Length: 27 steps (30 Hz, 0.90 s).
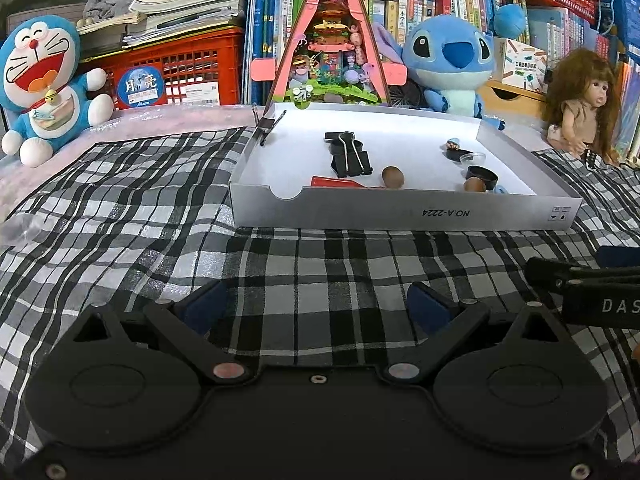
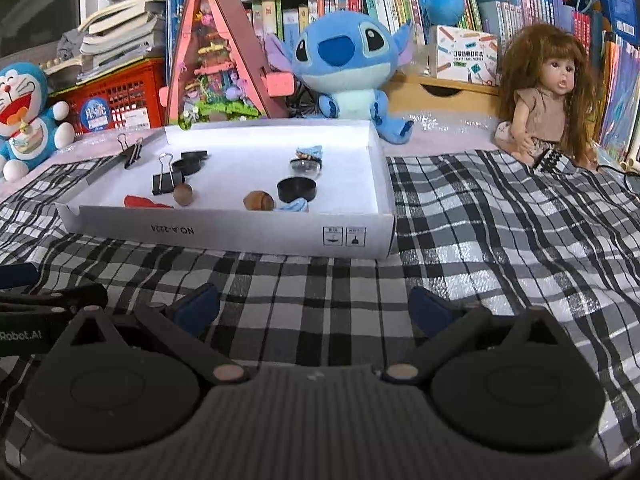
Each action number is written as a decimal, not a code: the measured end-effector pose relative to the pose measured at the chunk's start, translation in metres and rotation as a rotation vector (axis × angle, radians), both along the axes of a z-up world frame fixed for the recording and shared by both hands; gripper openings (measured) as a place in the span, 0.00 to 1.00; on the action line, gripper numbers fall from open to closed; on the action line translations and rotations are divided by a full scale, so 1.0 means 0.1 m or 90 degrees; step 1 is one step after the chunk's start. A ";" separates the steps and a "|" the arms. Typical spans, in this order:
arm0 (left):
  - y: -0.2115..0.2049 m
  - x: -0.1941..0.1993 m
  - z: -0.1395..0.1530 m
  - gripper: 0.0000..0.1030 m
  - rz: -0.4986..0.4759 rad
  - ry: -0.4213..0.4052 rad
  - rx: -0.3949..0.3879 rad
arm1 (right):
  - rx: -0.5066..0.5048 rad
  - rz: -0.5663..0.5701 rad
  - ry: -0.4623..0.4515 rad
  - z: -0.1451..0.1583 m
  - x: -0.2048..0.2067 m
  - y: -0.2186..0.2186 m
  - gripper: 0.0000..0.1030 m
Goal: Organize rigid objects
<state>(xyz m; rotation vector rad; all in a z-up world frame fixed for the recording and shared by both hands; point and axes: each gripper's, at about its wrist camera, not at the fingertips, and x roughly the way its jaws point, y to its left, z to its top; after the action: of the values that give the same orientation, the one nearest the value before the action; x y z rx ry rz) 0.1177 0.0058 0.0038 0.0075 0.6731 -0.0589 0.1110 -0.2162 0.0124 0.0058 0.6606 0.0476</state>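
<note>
A white shallow box (image 1: 400,212) (image 2: 240,236) sits on the checked cloth ahead of both grippers. Inside lie a black binder clip (image 1: 352,158) (image 2: 166,180), two brown acorn-like pieces (image 1: 393,177) (image 2: 259,201), black round caps (image 1: 482,175) (image 2: 297,189), a red piece (image 1: 332,182) (image 2: 140,201), a small blue piece (image 2: 294,206) and a small figure on a clear cup (image 1: 454,146) (image 2: 306,157). Another binder clip (image 1: 272,124) (image 2: 130,152) grips the box's left wall. My left gripper (image 1: 316,306) and right gripper (image 2: 316,306) are both open and empty, low over the cloth, short of the box.
A Doraemon plush (image 1: 44,84), a pink triangular toy house (image 1: 330,40), a Stitch plush (image 2: 348,64) and a doll (image 2: 552,92) line the back, with book shelves and red crates behind. The other gripper shows at the right edge of the left wrist view (image 1: 592,292).
</note>
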 end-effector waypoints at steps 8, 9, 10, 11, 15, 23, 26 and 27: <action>-0.02 0.04 -0.02 0.99 0.006 0.011 0.010 | 0.003 -0.014 0.029 -0.05 0.05 -0.01 1.00; -0.02 0.04 -0.02 0.99 0.006 0.011 0.012 | 0.002 -0.014 0.031 -0.05 0.05 -0.01 1.00; -0.03 0.05 -0.02 0.99 0.006 0.011 0.013 | -0.002 -0.014 0.033 -0.05 0.05 0.00 1.00; -0.03 0.05 -0.02 0.99 0.007 0.011 0.013 | -0.008 -0.013 0.035 -0.06 0.06 0.01 1.00; -0.04 0.05 -0.02 0.99 0.007 0.011 0.014 | -0.009 -0.012 0.036 -0.06 0.06 0.01 1.00; -0.03 0.05 -0.02 1.00 0.010 0.011 0.013 | -0.009 -0.012 0.036 -0.05 0.07 0.01 1.00; -0.03 0.05 -0.02 1.00 0.010 0.011 0.013 | -0.009 -0.012 0.036 -0.05 0.07 0.01 1.00; -0.03 0.05 -0.02 1.00 0.010 0.011 0.013 | -0.009 -0.012 0.036 -0.05 0.07 0.01 1.00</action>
<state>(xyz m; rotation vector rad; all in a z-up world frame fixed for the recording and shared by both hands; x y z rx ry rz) 0.1227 0.0028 0.0013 0.0209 0.6906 -0.0369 0.1177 -0.2153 0.0070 0.0007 0.7181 0.0244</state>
